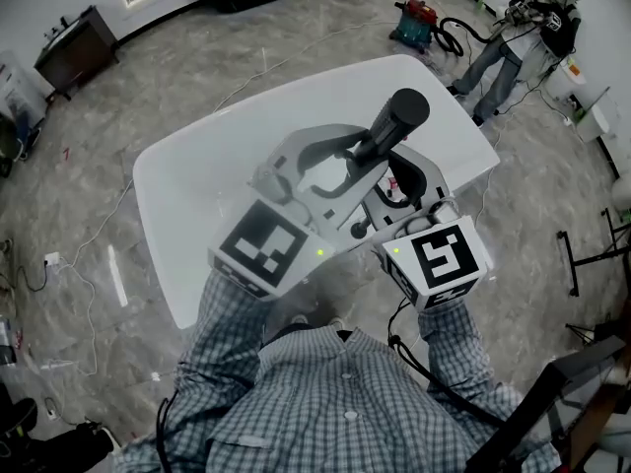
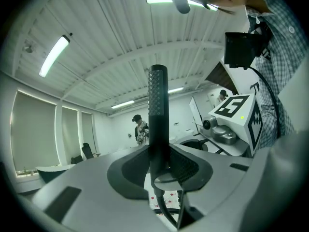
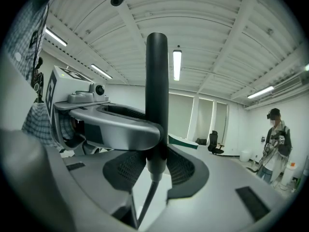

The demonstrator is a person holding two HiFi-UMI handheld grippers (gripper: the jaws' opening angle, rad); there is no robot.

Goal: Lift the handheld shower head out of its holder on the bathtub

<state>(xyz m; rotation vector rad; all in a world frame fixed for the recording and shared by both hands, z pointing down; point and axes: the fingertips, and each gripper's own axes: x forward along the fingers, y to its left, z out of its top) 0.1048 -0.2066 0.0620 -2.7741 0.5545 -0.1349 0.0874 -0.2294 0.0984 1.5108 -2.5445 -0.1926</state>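
The black handheld shower head (image 1: 392,126) sticks up tilted above the white bathtub (image 1: 192,180), and both grippers clamp it. My left gripper (image 1: 340,170) is shut on its handle. In the left gripper view the handle (image 2: 158,115) rises upright between the dark pads (image 2: 186,166) of the left gripper (image 2: 159,167), and a thin hose (image 2: 161,204) drops below. My right gripper (image 3: 157,166) is shut on the same handle (image 3: 157,95), just under the left one; the right gripper (image 1: 399,200) shows beside it in the head view. The holder is hidden under the grippers.
A person (image 1: 527,28) stands at the far right beside a red vacuum (image 1: 419,16) and its hose. Cables trail over the marble floor (image 1: 89,254) left of the tub. A dark stand (image 1: 577,259) is on the right, a dark cabinet (image 1: 74,42) at far left.
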